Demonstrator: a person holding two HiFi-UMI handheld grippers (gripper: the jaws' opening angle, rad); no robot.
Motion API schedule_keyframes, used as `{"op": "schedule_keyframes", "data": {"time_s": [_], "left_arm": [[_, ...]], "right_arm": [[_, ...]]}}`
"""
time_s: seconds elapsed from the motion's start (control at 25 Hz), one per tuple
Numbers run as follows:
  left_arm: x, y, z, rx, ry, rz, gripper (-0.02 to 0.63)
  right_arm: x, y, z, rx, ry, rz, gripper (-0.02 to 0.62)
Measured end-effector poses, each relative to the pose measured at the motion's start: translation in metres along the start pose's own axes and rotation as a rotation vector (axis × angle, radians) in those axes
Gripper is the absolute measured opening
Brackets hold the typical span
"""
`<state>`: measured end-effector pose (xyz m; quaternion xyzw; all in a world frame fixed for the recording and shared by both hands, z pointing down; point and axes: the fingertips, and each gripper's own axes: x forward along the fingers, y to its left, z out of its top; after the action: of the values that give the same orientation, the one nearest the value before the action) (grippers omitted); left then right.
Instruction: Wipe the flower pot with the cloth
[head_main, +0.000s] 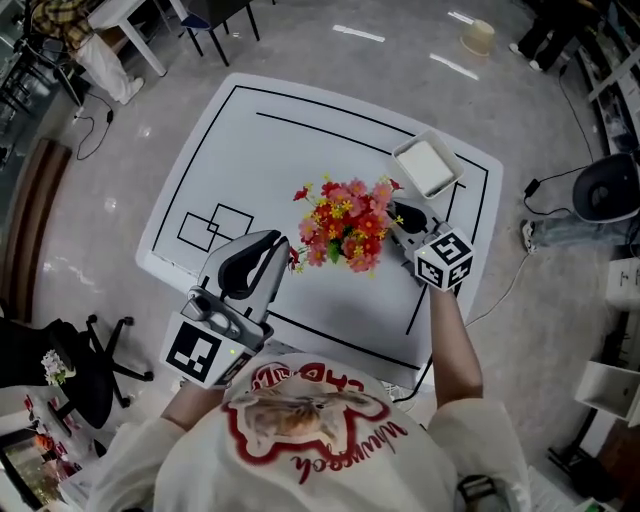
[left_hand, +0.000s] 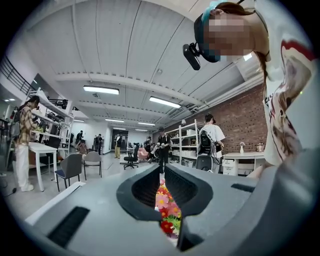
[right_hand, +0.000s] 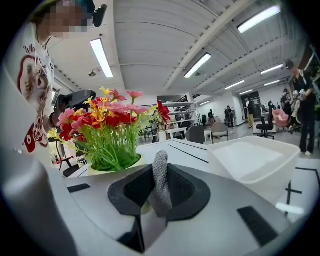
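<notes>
1. While its jaws are clamped on a strip of grey knitted cloth (right_hand: 160, 172), the right tool (right_hand: 159, 176) points nearly level across the surface (head_main: 250, 160); the cloth stands up between the jaws.
2. Just to the left of that cloth in the right gripper view is the pale rim of the flower pot (right_hand: 111, 168). Whether the cloth touches it cannot be told.
3. Out of the pot rise green stems topped with red, pink and yellow flowers (right_hand: 107, 115). In the head view these flowers (head_main: 345, 225) cover the pot completely.
4. On the far side of the right tool (head_main: 403, 222) sits a white tub (head_main: 427, 165), near the surface's far right corner and close to the flowers.
5. On the near left, the left tool (head_main: 283, 252) has its jaws drawn together with nothing gripped. It points at the flowers from the opposite side, and they show through the thin slit between its jaws in the left gripper view.
6. Black lines (head_main: 215, 228) mark out the white surface, with the pot right of its middle, between the two tools.
</notes>
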<state>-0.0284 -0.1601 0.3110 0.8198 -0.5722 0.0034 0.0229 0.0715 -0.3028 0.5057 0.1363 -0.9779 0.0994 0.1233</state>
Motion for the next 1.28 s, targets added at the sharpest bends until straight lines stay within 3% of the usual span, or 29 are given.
{"op": "schedule_keyframes", "data": {"time_s": [0.32, 0.64, 1.0, 1.28], "left_arm": [[-0.003, 0.002, 0.000, -0.006, 0.006, 0.020, 0.035], [-0.004, -0.001, -0.009, -0.007, -0.003, 0.009, 0.035], [0.014, 0.012, 0.007, 0.018, -0.039, -0.103, 0.035], [0.015, 0.024, -0.004, 0.006, -0.020, -0.195, 0.035]], "right_arm": [[0.000, 0.005, 0.000, -0.001, 0.007, 0.041, 0.064], [-0.008, 0.009, -0.005, -0.034, 0.019, 0.007, 0.064], [-0.019, 0.018, -0.014, 0.000, 0.023, -0.124, 0.064], [-0.025, 0.023, -0.016, 0.019, 0.010, -0.241, 0.064]]}}
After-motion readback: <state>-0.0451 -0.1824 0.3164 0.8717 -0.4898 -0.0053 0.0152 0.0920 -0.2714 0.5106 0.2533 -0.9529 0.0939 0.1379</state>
